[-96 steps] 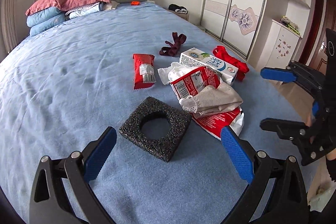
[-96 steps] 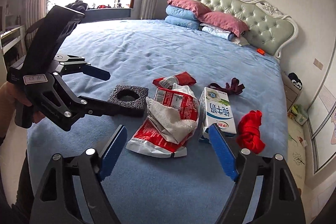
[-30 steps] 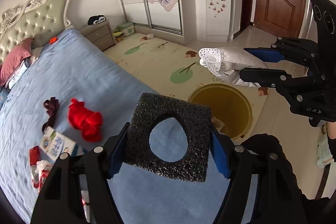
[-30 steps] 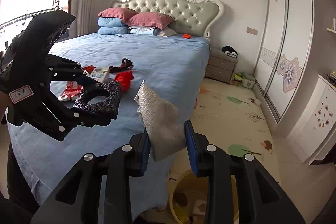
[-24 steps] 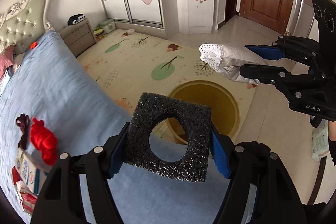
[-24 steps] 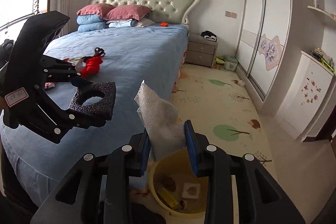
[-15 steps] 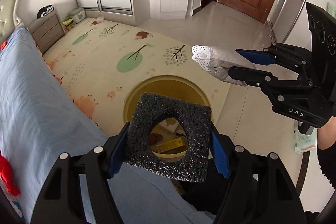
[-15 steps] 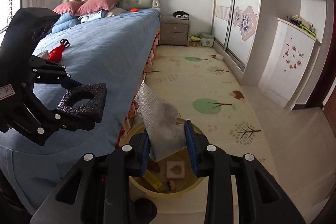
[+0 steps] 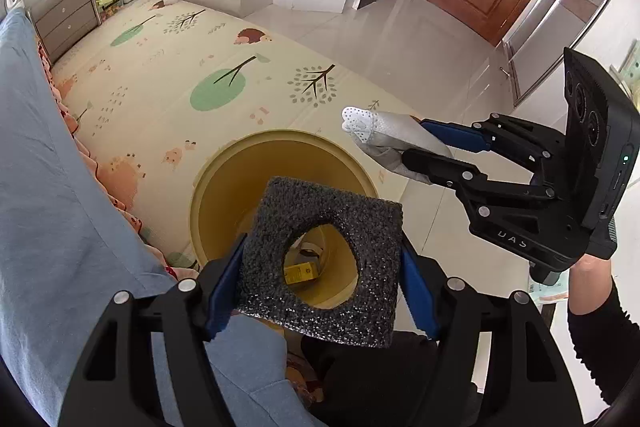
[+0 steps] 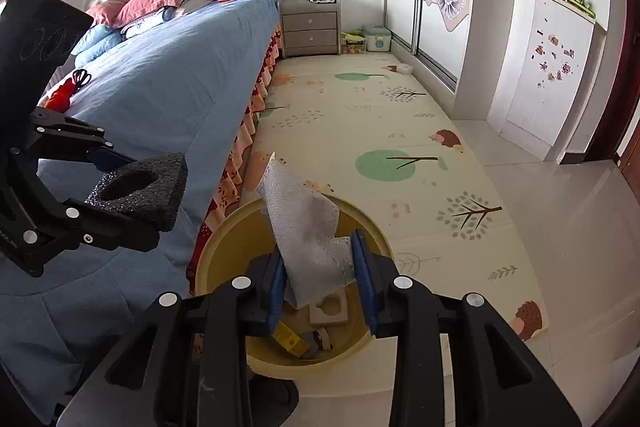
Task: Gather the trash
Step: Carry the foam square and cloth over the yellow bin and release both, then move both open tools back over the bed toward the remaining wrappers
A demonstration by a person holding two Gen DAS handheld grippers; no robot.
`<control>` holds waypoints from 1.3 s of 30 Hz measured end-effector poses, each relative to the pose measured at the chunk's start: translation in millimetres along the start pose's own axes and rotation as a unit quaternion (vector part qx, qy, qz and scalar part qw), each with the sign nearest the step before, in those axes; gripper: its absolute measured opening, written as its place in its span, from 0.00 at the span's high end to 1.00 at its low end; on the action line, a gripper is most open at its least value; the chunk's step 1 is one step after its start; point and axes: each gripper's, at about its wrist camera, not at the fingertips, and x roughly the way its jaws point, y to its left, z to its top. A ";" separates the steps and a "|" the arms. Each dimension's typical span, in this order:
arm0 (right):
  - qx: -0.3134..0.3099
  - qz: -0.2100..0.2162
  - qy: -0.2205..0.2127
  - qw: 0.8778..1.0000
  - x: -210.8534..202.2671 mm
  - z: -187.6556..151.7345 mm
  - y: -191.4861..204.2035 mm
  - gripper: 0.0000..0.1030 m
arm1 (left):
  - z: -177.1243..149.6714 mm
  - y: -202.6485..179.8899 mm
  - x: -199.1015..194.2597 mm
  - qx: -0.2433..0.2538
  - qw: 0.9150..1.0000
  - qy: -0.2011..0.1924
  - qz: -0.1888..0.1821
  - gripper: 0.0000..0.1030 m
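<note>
Beside bed (image 10: 160, 87), bin (image 9: 224, 179) on playmat (image 9: 180, 67).

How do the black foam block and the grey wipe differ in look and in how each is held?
The foam block is dark, thick and stiff, square with a round hole through it; the wipe is pale grey, thin and crumpled. The block spans the left hand-held gripper flat between widely spaced fingers; the wipe sticks up from the right hand-held gripper, pinched at its lower end. Both are held above the yellow bin.
</note>
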 end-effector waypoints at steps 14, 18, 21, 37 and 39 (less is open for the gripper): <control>-0.026 -0.033 0.008 0.999 5.6 -5.8 8.7 0.26 | -3.1 7.9 -7.6 -0.035 0.999 0.004 0.028 0.04; -0.018 -0.018 0.003 1.000 -3.3 -2.4 11.9 0.26 | -4.0 8.6 -16.8 -0.036 0.999 -0.005 0.035 0.04; -0.020 -0.019 -0.007 1.000 -12.9 2.7 19.1 0.26 | -8.2 9.8 -31.6 -0.036 0.998 -0.020 0.045 0.04; -0.074 0.048 -0.070 0.994 -56.0 40.3 116.8 0.26 | -94.2 44.1 -142.1 -0.081 0.983 -0.106 0.126 0.04; -0.089 0.063 -0.076 0.991 -57.9 45.9 138.7 0.25 | -112.4 53.6 -158.8 -0.093 0.978 -0.118 0.145 0.04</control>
